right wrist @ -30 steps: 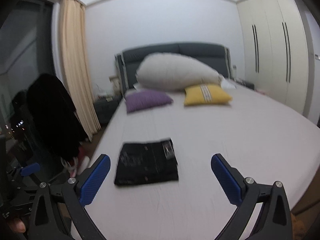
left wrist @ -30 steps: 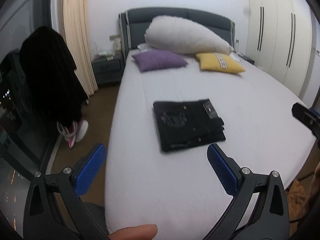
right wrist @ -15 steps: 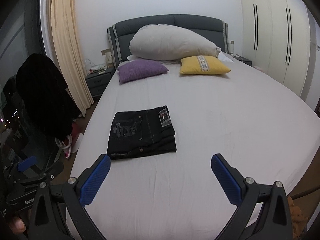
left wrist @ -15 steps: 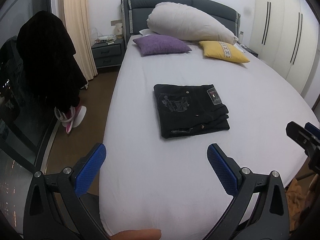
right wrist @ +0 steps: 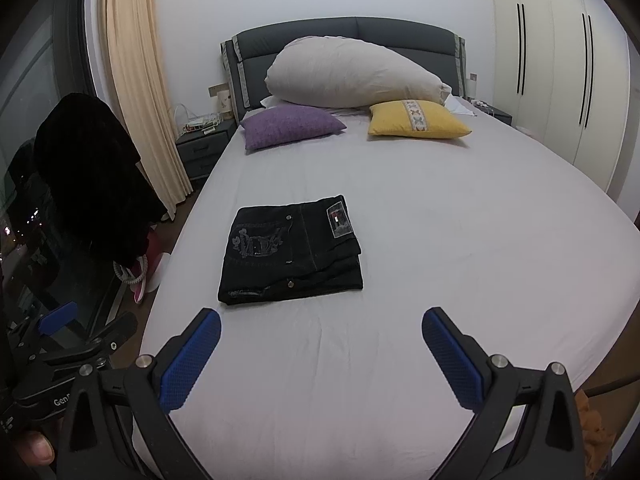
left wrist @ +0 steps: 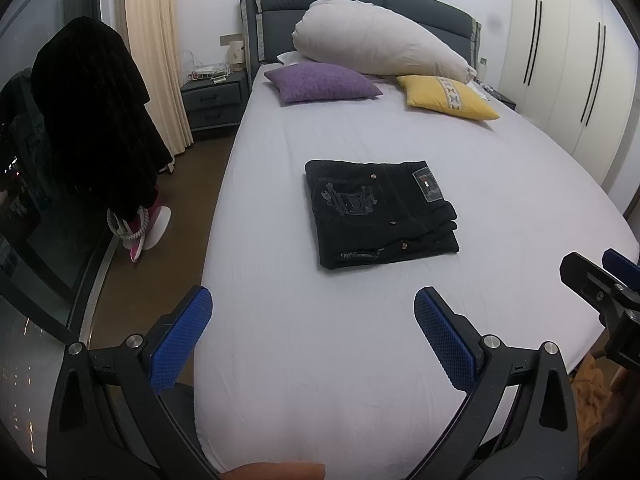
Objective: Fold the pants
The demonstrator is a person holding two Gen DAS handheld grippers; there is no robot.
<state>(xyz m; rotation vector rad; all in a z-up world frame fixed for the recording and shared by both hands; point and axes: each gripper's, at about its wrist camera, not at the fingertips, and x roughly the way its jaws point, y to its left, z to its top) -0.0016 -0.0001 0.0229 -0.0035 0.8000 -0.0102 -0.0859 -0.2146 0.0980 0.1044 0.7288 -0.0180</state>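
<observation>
Lying folded on one bed (left wrist: 360, 360), one pair of pants (left wrist: 380, 212); three cushions, perhaps more; both grippers (left wrist: 312, 328) (right wrist: 320, 344) spread, empty.

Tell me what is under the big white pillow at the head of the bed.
The big white pillow rests on a flatter white pillow and overlaps the yellow cushion. The purple cushion lies in front. Anything further beneath is covered.
</observation>
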